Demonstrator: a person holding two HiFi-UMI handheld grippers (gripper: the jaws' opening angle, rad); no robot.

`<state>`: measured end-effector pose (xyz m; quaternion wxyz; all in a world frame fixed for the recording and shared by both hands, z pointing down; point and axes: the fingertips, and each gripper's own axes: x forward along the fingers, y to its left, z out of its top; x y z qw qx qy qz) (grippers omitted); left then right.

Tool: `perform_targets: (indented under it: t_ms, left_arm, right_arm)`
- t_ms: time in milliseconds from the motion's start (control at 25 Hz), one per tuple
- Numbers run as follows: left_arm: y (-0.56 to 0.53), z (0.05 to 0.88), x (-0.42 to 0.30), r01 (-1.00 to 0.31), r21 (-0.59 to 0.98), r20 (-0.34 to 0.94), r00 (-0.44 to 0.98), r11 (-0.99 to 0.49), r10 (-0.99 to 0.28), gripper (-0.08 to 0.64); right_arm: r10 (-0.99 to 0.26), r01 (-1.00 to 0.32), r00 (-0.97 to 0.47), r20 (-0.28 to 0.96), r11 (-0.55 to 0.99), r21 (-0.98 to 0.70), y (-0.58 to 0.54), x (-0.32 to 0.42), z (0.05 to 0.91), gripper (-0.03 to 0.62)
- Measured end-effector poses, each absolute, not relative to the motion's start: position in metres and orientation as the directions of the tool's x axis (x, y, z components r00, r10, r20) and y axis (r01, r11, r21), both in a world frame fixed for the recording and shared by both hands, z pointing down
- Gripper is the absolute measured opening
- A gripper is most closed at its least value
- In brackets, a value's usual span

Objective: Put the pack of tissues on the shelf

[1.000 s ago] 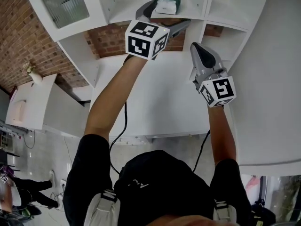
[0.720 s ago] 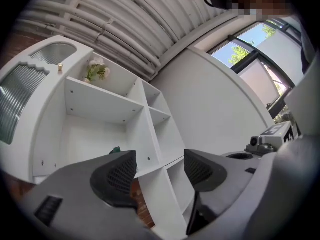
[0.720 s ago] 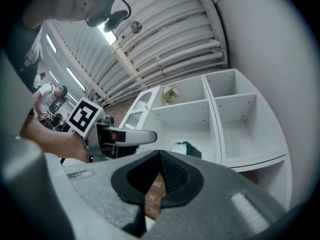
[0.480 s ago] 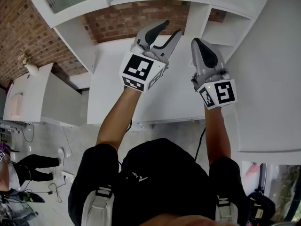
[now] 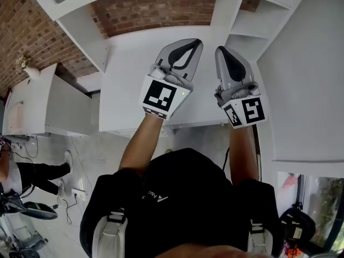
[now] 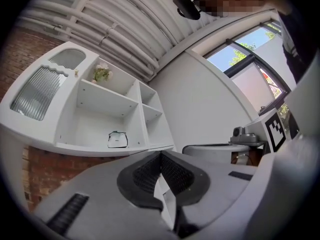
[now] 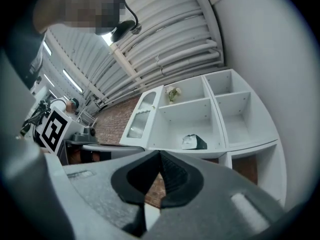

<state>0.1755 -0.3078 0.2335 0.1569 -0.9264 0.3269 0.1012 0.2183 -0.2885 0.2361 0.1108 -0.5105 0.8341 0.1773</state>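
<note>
— Where are the arms?
— Both reach forward, side by side; the left forearm (image 5: 141,144) and the right forearm (image 5: 242,152) are bare.
— And the left hand-held gripper (image 5: 196,42)?
— Its jaws are together, the ribbed pads (image 6: 150,173) meeting with nothing between them; its marker cube (image 5: 161,97) faces the head camera.
— The right hand-held gripper (image 5: 219,51)?
— Just beside the left one, not touching it; its jaws are also pressed together and empty; its own marker cube (image 5: 246,112) sits above the wrist.

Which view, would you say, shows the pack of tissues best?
The right gripper view: the pack of tissues shows its white and green faces, unobstructed. The left gripper view shows mostly its white face; the head view misses it.
</note>
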Motion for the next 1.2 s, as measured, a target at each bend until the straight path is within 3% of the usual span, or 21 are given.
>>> perform_targets:
  t_ms: [400, 1200]
  left_arm:
    - [-0.296, 0.264, 0.153, -0.645, -0.132, -0.258, 0.756, -0.753, -0.602, -0.002]
    - [-0.293, 0.259, 0.157, -0.614, -0.134, -0.262, 0.779, -0.778, -0.57, -0.002]
  right_arm:
    - [-0.827, -0.889, -0.457, -0.328, 0.411, 0.201, -0.279, 0.21, 0.264, 0.0]
    - [-0.847, -0.902, -0.43, -0.313, 0.387, 0.194, -0.275, 0.22, 0.267, 0.0]
